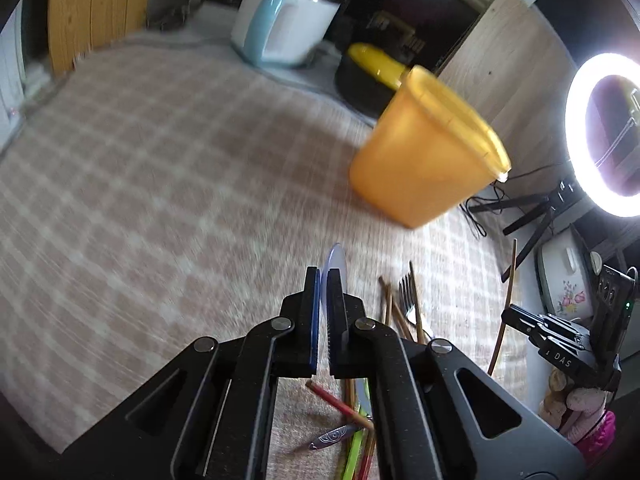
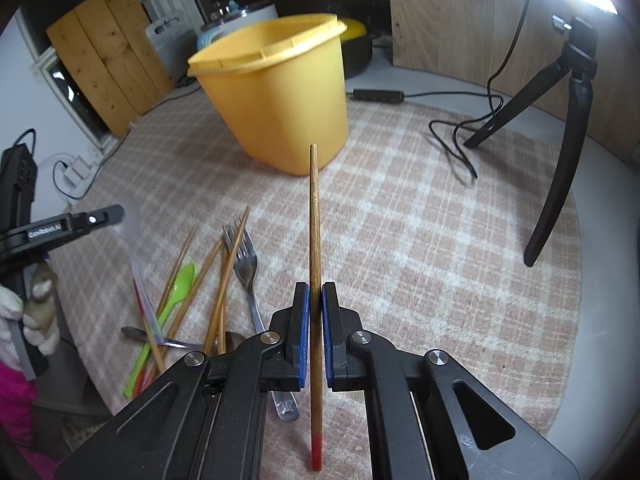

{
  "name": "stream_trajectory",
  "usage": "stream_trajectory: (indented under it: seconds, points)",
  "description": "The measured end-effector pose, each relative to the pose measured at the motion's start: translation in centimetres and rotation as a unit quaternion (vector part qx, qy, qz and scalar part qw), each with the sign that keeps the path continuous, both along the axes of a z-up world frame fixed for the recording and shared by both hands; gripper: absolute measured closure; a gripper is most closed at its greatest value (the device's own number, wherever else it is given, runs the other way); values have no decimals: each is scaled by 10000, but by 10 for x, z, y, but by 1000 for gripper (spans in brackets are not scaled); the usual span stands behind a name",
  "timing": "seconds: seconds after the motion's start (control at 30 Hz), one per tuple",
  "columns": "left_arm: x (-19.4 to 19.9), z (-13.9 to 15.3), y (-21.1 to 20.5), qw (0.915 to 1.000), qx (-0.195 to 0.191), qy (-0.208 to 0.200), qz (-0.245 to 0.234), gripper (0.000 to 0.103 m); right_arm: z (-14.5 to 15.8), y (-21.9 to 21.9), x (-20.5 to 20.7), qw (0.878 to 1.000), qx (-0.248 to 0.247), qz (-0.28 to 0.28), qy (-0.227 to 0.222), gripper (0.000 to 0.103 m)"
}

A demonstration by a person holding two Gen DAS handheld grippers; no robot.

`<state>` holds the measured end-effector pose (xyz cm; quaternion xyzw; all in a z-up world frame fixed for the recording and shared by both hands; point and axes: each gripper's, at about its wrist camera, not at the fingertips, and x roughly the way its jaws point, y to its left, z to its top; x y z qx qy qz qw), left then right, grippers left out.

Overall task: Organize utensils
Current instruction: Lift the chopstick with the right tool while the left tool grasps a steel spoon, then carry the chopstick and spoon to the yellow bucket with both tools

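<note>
Right wrist view: right gripper [image 2: 316, 312] clamped on one wooden chopstick [image 2: 314, 240], pads pressing its lower half. Long axis runs 12 to 6 o'clock; bare tip toward 12, red-painted end toward 6 below the jaws.
Yellow tub [image 2: 276, 96]: upright, mouth open, at 12 o'clock beyond the chopstick tip, slightly toward 11. Apart from the tip; judged the likely destination, so the next move would call for carrying the tip up over the rim.
Utensil pile [image 2: 208, 288]: fork, green plastic spoon, further chopsticks, loose on the checked cloth [image 2: 440, 240] at 9 to 10 o'clock of the right gripper.
Left wrist view: left gripper [image 1: 329, 296] closed on a pale translucent spoon [image 1: 335, 264], bowl projecting past the fingertips toward 12; tub at 1 o'clock.
Nearer hand: judged the right, whose chopstick already points almost straight at the tub.
</note>
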<state>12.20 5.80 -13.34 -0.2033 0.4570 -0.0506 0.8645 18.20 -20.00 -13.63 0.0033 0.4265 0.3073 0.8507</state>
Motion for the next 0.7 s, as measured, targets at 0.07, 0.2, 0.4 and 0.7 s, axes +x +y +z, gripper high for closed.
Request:
stream_trajectory:
  seconds: [0.07, 0.2, 0.4, 0.7]
  points:
    - [-1, 10, 1, 9998, 139, -112, -2, 103, 5, -1, -1, 10000, 47, -31, -67, 98]
    - [1, 22, 2, 9992, 259, -292, -6, 103, 15, 0, -4, 9996, 90, -119, -229, 98]
    - [10, 41, 11, 9985, 204, -495, -123, 103, 31, 3, -5, 9985, 183, -349, -378, 98]
    - [32, 74, 16, 9946, 234, -931, -403, 103, 57, 7, -3, 9954, 357, -696, -553, 98]
